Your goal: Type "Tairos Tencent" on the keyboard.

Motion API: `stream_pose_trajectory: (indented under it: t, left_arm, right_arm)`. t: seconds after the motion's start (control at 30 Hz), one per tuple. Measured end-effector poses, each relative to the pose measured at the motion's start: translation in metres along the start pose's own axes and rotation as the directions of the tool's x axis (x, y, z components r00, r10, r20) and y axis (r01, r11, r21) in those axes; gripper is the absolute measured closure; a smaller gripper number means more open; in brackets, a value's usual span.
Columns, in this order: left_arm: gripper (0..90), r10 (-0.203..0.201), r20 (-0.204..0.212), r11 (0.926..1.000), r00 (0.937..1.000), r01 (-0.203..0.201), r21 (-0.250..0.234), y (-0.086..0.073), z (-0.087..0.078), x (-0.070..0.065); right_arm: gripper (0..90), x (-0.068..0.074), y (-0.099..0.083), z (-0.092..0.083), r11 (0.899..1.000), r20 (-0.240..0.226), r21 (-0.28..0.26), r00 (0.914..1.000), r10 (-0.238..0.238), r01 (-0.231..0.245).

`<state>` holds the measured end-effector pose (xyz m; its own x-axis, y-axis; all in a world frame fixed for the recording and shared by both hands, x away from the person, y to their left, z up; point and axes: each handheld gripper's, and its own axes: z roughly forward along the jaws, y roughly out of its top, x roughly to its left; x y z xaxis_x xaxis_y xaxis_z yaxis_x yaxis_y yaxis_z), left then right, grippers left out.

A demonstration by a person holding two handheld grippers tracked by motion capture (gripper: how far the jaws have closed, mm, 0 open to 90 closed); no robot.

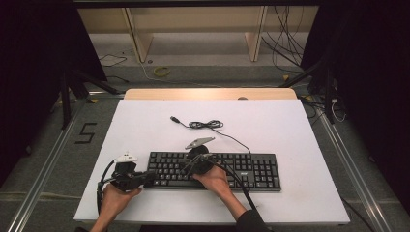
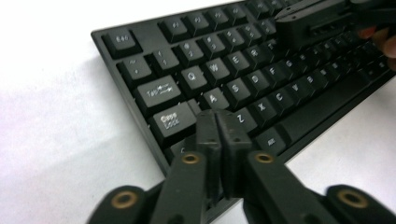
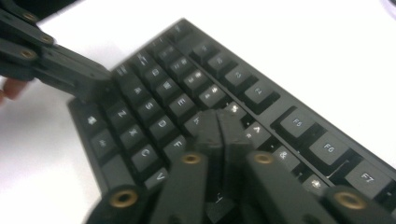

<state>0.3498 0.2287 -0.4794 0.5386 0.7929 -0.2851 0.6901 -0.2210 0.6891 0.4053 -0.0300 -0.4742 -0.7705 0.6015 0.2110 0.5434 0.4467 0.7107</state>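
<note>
White desk (image 1: 145,125) carries a black keyboard (image 1: 241,169). Left gripper (image 2: 218,122) has its jaws together, tips over the keys beside Caps Lock. Right gripper (image 3: 217,122) also has its jaws together, keyboard's letter rows directly beneath and ahead.

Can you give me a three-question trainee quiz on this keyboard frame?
1. True or false: both grippers have their jaws shut.
2. Which end of the keyboard is the left gripper at: A) the Caps Lock end, B) the number-pad end, C) the middle?
3. Fill in: the cable lies loose on the white table, and its plug is ____ the keyboard.

Key
1. True: the left gripper's jaws meet over the Shift and Z area, and the right gripper has its jaws together over the letter keys.
2. A
3. Beyond, on the far side, connected to nothing.
</note>
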Motion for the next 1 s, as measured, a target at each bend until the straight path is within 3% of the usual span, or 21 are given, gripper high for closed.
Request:
stream_pose_trajectory:
  t: [0.23,0.47,0.6,0.87,1.0]
  left_arm:
    - [75.5,0.011,0.035,0.9965,0.9993,-0.009,-0.083,0.004,-0.004,-0.004]
    - [54.7,0.012,0.053,0.9934,0.9985,-0.006,-0.115,0.007,-0.002,-0.007]
    - [46.4,0.009,0.057,0.9925,0.9983,-0.002,-0.122,0.009,0.000,-0.009]
    - [37.8,-0.010,0.055,0.9897,0.9984,0.017,-0.142,0.012,0.002,-0.008]
    - [41.5,-0.015,0.054,0.9897,0.9984,0.022,-0.142,0.012,0.003,-0.007]
  right_arm:
    - [70.9,-0.001,0.000,-0.016,0.998,-0.044,-0.062,0.9990,0.000,-0.003]
    - [49.2,-0.003,-0.002,-0.031,0.995,-0.066,-0.099,0.9978,0.005,-0.011]
    - [41.9,-0.003,-0.004,-0.038,0.993,-0.069,-0.115,0.9976,0.007,-0.015]
    - [33.5,-0.006,-0.007,-0.051,0.990,-0.062,-0.142,0.9981,0.007,-0.016]
    - [32.2,-0.008,-0.008,-0.055,0.990,-0.062,-0.143,0.9981,0.009,-0.017]
